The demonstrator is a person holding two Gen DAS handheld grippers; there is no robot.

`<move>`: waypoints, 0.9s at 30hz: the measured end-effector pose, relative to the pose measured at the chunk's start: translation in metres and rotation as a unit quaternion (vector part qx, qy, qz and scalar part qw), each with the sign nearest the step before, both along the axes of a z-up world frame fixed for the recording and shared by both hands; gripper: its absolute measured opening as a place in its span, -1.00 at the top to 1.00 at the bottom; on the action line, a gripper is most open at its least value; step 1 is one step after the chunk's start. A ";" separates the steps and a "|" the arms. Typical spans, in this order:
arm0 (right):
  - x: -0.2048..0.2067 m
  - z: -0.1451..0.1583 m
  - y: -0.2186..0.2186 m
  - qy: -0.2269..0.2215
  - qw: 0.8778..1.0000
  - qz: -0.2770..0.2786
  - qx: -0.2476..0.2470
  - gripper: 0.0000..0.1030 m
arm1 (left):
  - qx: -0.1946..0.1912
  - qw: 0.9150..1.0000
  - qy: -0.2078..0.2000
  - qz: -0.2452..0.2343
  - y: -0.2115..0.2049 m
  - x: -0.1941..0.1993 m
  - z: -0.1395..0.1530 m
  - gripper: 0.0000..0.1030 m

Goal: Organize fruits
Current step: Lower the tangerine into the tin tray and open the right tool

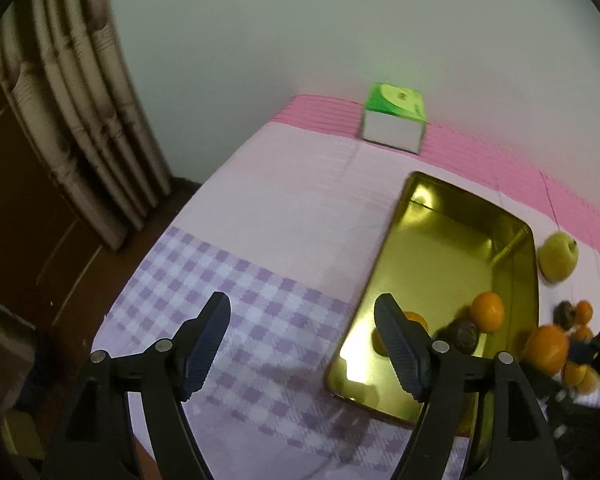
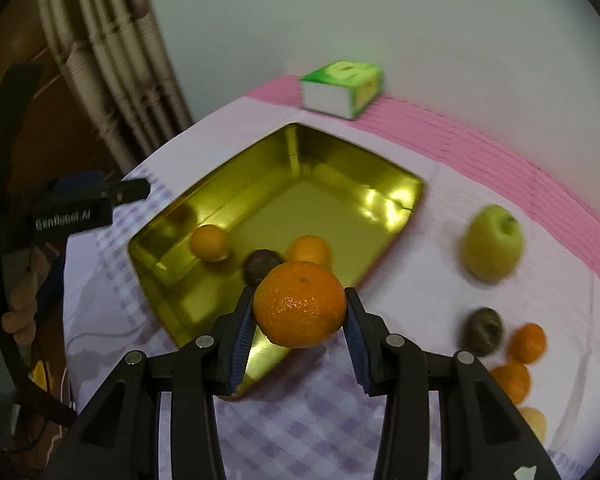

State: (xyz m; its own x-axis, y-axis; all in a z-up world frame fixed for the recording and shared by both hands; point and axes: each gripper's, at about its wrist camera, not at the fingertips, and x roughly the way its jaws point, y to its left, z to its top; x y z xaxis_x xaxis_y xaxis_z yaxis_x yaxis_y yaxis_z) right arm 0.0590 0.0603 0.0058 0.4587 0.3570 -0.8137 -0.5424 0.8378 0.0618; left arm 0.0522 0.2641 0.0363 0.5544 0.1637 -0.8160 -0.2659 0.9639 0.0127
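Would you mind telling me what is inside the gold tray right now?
Inside the gold tray lie two small oranges and one dark round fruit. The held orange in the right tool hides the tray's near corner.

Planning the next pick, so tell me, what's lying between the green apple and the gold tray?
Nothing: in the right wrist view, only bare pale cloth separates the green apple from the gold tray.
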 end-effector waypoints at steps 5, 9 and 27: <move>0.003 -0.015 0.022 0.015 0.999 0.018 -0.023 0.23 | -0.008 1.000 -0.006 0.013 0.012 0.003 0.003 -0.46; 0.007 -0.023 0.029 0.027 0.999 0.023 -0.038 0.23 | -0.018 1.000 -0.005 0.024 0.019 0.003 0.003 -0.48; 0.014 -0.042 0.045 0.035 0.997 0.028 -0.068 0.23 | -0.022 0.999 -0.001 0.025 0.017 0.003 0.002 -0.49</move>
State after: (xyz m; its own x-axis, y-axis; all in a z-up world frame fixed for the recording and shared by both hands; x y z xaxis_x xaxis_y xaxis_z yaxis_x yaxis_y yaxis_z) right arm 0.0726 0.1057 -0.0363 0.3820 0.2653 -0.8852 -0.5871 0.8094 -0.0107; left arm 0.0553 0.2813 0.0379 0.5484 0.1556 -0.8216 -0.3137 0.9491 -0.0296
